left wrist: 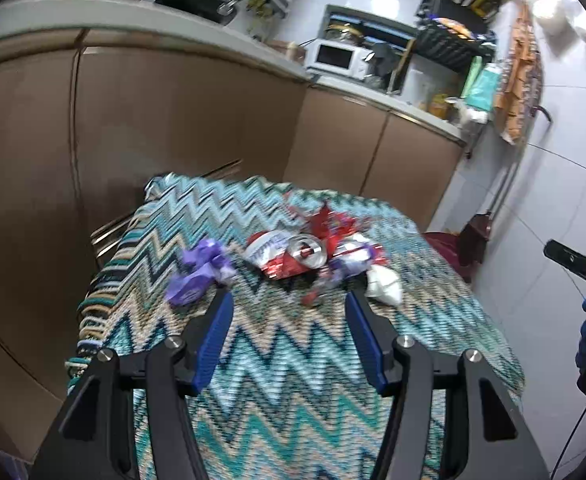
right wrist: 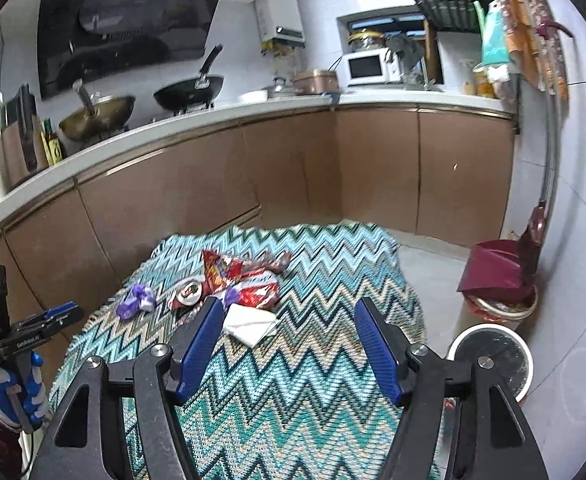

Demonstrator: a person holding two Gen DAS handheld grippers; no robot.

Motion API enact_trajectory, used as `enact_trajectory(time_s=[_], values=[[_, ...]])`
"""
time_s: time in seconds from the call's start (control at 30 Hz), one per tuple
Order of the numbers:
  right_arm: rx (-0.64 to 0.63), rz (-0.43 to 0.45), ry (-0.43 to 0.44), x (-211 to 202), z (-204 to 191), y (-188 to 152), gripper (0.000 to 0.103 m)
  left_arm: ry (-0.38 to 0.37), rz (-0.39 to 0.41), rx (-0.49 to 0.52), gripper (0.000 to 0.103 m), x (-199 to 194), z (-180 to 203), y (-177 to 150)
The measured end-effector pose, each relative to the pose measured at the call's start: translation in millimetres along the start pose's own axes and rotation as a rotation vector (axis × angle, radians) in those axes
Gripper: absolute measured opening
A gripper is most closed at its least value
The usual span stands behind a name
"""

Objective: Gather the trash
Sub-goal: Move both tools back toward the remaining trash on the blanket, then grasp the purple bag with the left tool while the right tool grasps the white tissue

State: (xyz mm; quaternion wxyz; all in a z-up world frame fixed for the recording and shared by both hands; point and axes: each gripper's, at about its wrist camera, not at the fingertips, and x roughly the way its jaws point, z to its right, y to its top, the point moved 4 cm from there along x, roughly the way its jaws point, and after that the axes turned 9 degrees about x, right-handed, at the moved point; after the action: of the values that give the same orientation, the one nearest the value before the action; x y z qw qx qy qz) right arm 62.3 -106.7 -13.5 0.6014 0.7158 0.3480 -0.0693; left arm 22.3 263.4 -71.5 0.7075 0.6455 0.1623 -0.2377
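Note:
A small table under a zigzag teal cloth (left wrist: 277, 360) (right wrist: 333, 264) carries a pile of trash. A crushed red can (left wrist: 307, 254) (right wrist: 187, 294) lies among red snack wrappers (left wrist: 329, 224) (right wrist: 229, 270), with a purple wrapper (left wrist: 199, 272) (right wrist: 135, 300) to the left and a crumpled white tissue (left wrist: 383, 286) (right wrist: 249, 324) to the right. My left gripper (left wrist: 289, 300) hovers open just short of the pile, nothing between its blue pads. My right gripper (right wrist: 287, 306) is open too, its left finger beside the tissue. In each view the other gripper shows at the edge (left wrist: 577, 264) (right wrist: 49, 316).
A white round bin (right wrist: 493, 356) stands on the floor right of the table, with a dark red lined bin (right wrist: 501, 276) behind it. Brown cabinets (right wrist: 253, 176) and a counter with pans and a microwave (right wrist: 369, 66) run behind the table.

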Motion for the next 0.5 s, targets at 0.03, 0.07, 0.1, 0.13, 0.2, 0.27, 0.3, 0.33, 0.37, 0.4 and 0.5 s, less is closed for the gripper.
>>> enact_trajectory(time_s=[0.03, 0.07, 0.1, 0.13, 0.2, 0.27, 0.3, 0.33, 0.37, 0.4, 0.5], values=[[-0.009, -0.022, 0.001, 11, -4, -3, 0.069, 0.008, -0.011, -0.013, 0.056, 6, -7, -2], [-0.014, -0.039, 0.002, 19, -7, -4, 0.07, 0.018, -0.028, -0.032, 0.056, 14, -17, -5], [-0.021, -0.06, 0.006, 28, -11, -7, 0.07, 0.02, -0.041, -0.044, 0.056, 20, -23, -7], [-0.029, -0.079, 0.01, 38, -14, -10, 0.07, 0.021, -0.049, -0.051, 0.056, 25, -27, -7], [-0.044, -0.113, 0.015, 53, -20, -14, 0.07, 0.033, -0.068, -0.07, 0.056, 39, -38, -8], [-0.063, -0.152, 0.02, 74, -26, -20, 0.07, 0.034, -0.077, -0.085, 0.056, 51, -46, -6], [-0.073, -0.167, 0.023, 81, -27, -24, 0.07, 0.037, -0.08, -0.089, 0.056, 57, -50, -4], [-0.082, -0.182, 0.026, 87, -29, -26, 0.07, 0.038, -0.082, -0.091, 0.056, 62, -53, -2], [-0.095, -0.201, 0.029, 97, -32, -29, 0.07, 0.038, -0.086, -0.095, 0.056, 70, -57, 1], [-0.103, -0.216, 0.032, 105, -34, -31, 0.07, 0.04, -0.091, -0.095, 0.056, 77, -59, 3], [-0.117, -0.252, 0.042, 128, -38, -35, 0.07, 0.062, -0.124, -0.088, 0.056, 100, -66, 9]])
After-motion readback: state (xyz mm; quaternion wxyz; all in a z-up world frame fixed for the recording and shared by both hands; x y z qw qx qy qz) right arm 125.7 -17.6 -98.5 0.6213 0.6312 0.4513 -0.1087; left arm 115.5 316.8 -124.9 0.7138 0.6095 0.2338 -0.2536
